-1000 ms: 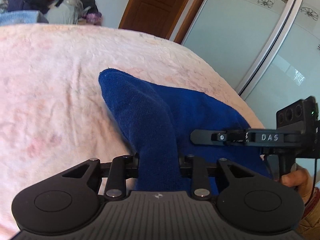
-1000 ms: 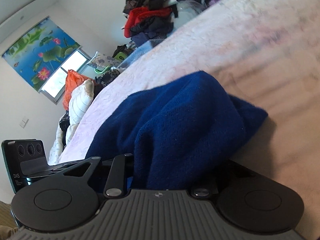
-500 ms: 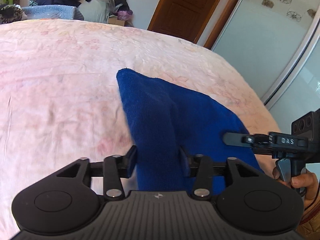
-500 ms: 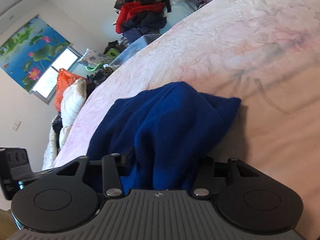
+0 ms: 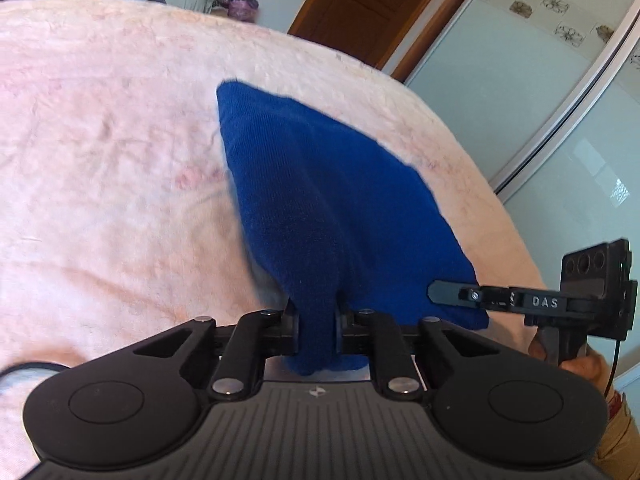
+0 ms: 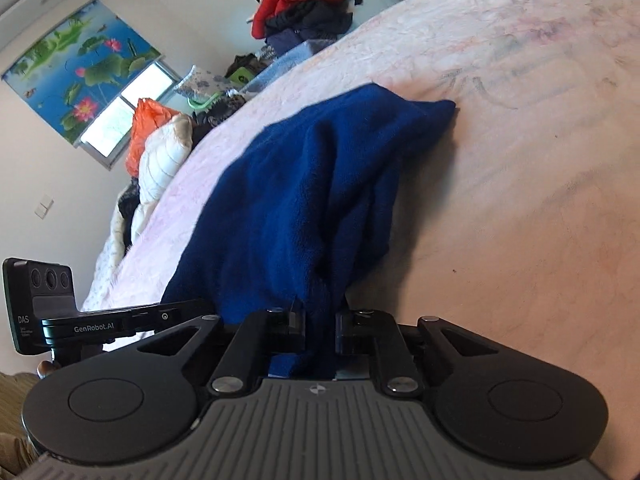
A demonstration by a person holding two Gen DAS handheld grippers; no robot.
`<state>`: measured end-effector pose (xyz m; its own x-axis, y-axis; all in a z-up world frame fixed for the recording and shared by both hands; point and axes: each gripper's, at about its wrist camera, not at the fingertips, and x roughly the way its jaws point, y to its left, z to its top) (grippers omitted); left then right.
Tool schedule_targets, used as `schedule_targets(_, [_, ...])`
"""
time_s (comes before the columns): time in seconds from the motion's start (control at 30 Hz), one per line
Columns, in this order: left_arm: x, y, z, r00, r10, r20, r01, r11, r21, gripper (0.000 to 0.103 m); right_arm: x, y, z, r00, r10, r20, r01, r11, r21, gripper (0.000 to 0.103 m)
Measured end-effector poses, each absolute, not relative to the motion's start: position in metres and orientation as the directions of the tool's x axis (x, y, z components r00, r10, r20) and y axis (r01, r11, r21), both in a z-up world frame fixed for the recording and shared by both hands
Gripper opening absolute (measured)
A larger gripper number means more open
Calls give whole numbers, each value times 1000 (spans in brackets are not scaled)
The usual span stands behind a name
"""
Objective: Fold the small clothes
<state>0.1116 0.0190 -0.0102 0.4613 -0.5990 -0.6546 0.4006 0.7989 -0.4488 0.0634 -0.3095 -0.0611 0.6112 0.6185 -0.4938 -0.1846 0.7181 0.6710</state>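
Pale pink bedding covers a bed (image 5: 120,160) that fills most of both wrist views, with a brown wooden door (image 5: 372,8) and frosted sliding panels (image 5: 540,100) beyond its far edge. One blue knit garment (image 5: 320,200) lies on the bed, its far corner resting on the cover and its near end bunched and drawn toward the two grippers.

On the left gripper (image 5: 317,328) the fingers have come almost together and pinch a narrow gather of the blue cloth; the fabric runs between them and spills a little behind. On the right gripper (image 6: 322,332) the fingers are closing to a narrow gap, with a thick fold of the same garment (image 6: 320,184) pressed between the pads. Each gripper shows in the other's view: the right one at the right edge (image 5: 520,302), held by a hand (image 5: 580,364), and the left one at the left edge (image 6: 100,326).

Behind the bed, one heap of clothes (image 6: 304,4) in red and dark colours sits by the wall, and one window blind (image 6: 80,76) bears a lotus print. A white quilted cushion (image 6: 160,160) and an orange bag (image 6: 148,120) lie beside the bed's far side.
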Motion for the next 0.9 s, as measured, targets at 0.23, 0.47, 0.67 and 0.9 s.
schedule_targets(0.23, [96, 21, -20, 488, -513, -706, 360, 855, -373, 15, 39, -294, -56, 653, 444, -613, -107, 856, 506, 24])
schedule_targets(0.47, [64, 9, -10, 647, -333, -686, 289, 940, -184, 45, -17, -233, -14, 848, 174, -500, -118, 983, 141, 40])
schedule_targets(0.67, [35, -16, -20, 732, -166, -661, 247, 969, 29, 62, -7, -200, -46, 781, 110, -614, -119, 993, 27, 54])
schedule_targets(0.9, [25, -20, -32, 736, -124, -666, 204, 978, 43, 62, -29, -190, -34, 824, 93, -559, -67, 995, 67, 82])
